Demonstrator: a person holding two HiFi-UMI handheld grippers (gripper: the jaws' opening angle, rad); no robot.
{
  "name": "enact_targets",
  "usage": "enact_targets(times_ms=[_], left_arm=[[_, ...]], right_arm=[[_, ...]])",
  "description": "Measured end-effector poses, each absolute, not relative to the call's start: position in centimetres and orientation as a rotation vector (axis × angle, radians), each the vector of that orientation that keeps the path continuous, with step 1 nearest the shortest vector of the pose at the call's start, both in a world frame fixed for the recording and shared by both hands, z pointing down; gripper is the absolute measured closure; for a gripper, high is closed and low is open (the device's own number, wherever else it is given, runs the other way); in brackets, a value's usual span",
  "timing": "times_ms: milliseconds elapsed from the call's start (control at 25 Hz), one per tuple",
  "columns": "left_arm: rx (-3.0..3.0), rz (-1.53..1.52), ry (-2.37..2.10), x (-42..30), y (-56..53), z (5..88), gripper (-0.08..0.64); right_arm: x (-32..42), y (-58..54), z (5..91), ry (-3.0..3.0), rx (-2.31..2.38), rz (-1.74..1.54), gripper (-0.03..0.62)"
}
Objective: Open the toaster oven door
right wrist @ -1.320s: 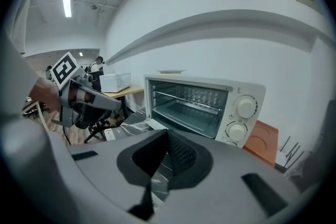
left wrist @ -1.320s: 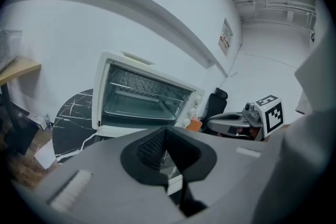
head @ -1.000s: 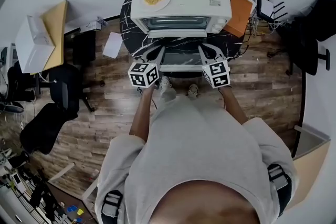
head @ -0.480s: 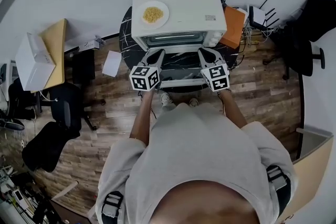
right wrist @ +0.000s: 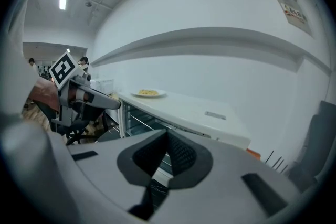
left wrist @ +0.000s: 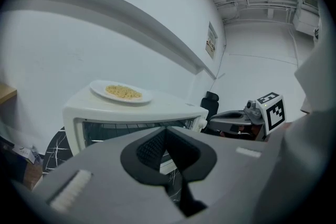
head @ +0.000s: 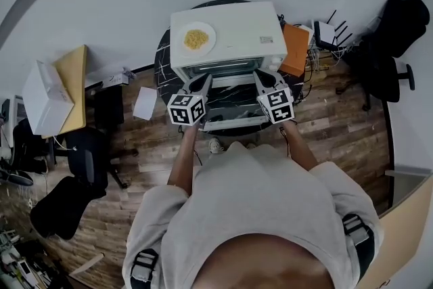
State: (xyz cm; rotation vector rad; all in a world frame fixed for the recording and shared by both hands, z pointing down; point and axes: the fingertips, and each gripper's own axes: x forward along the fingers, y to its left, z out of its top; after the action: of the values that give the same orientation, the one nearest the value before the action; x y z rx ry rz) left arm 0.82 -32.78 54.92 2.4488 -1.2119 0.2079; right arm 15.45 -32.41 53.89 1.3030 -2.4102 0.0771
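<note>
Both clenched empty, left claw (head: 202, 80) and right claw (head: 262, 76) above lowered door (head: 233, 123), just before toaster oven (head: 237, 34).

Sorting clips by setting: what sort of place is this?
Probably an office, not a kitchen: black swivel chair, white router with antennas, white toaster oven on a round black marbled table.
</note>
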Motion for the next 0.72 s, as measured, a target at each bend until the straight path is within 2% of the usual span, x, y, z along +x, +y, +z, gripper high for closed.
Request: enact_targets(times_ms=[720], left_arm=[[2.470,0.212,-1.210,1.31,-33.60,54.11,0.549]], right_arm=[[16.19,-33.25,52.90,-2.406,1.342,0.077,0.578]])
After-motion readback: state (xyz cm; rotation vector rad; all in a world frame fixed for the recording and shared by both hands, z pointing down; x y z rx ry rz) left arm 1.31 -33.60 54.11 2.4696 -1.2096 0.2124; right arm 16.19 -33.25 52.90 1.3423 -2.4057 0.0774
